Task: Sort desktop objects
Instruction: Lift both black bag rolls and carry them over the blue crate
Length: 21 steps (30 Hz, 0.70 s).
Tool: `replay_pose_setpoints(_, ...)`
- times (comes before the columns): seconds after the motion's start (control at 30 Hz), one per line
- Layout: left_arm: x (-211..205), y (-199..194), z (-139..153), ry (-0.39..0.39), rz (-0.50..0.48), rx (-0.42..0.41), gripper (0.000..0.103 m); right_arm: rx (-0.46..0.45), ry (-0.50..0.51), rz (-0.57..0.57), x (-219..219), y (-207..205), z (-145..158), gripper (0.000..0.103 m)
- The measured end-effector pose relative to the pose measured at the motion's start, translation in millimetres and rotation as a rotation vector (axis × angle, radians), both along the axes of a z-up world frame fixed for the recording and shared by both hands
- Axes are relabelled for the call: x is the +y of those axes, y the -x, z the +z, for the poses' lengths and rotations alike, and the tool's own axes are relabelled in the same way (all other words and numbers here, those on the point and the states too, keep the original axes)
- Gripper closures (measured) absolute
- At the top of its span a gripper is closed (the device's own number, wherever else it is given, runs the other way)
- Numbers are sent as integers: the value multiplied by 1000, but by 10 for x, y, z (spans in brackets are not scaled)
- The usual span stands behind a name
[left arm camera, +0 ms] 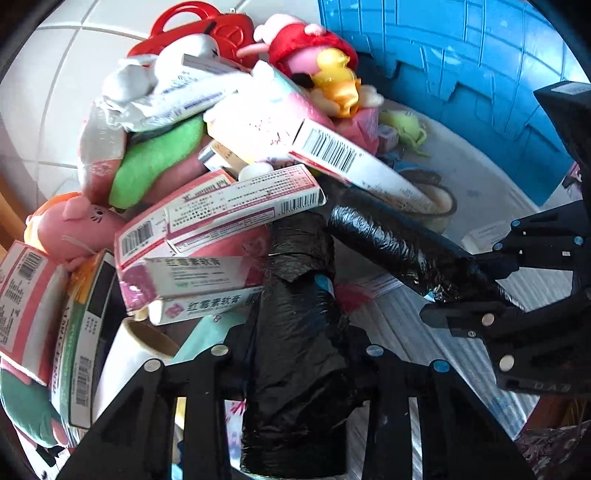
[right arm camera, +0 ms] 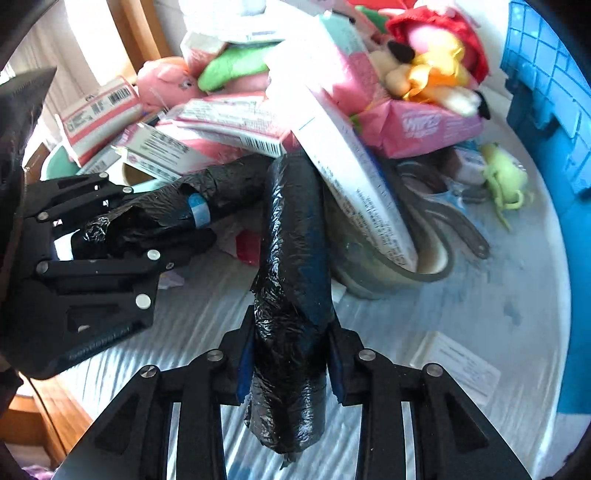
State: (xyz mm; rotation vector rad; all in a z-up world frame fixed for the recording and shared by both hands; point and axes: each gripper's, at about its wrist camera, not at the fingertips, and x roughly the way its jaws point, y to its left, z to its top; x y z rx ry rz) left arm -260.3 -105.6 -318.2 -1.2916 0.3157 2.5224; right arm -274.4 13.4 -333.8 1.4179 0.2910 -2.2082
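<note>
Each gripper is shut on its own black bin-bag roll. My left gripper (left arm camera: 295, 354) holds one roll (left arm camera: 295, 332), whose far end reaches under the pile of pink medicine boxes (left arm camera: 221, 214). In the right wrist view this gripper (right arm camera: 147, 221) and its roll (right arm camera: 207, 192) are at the left. My right gripper (right arm camera: 291, 343) holds the second roll (right arm camera: 295, 258), which points at the pile. In the left wrist view it (left arm camera: 465, 291) comes in from the right with its roll (left arm camera: 399, 243).
A heap of boxes, plush toys (left arm camera: 325, 70), a red case (left arm camera: 207, 26) and a pink wipes pack (right arm camera: 417, 125) lies ahead. A tape roll (right arm camera: 388, 273) and green toy (right arm camera: 506, 177) sit on the white tabletop (right arm camera: 498, 288). A blue crate (right arm camera: 554, 110) stands right.
</note>
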Motion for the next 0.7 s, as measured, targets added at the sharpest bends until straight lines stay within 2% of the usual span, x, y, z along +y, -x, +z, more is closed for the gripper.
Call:
replay_pose_setpoints(0.23,-165,-188,389,-22,5,87,70,101,38,-10,80,-90,472,71)
replay_pose_setpoints(0.37,-114,-205,604,-34,26,135,70,170,73,4,111,-184,768,71)
replay_pose_setpoints(0.7,-98,-202,1450,-68,14,330,70,368,145,-79,254,-259,1640,71)
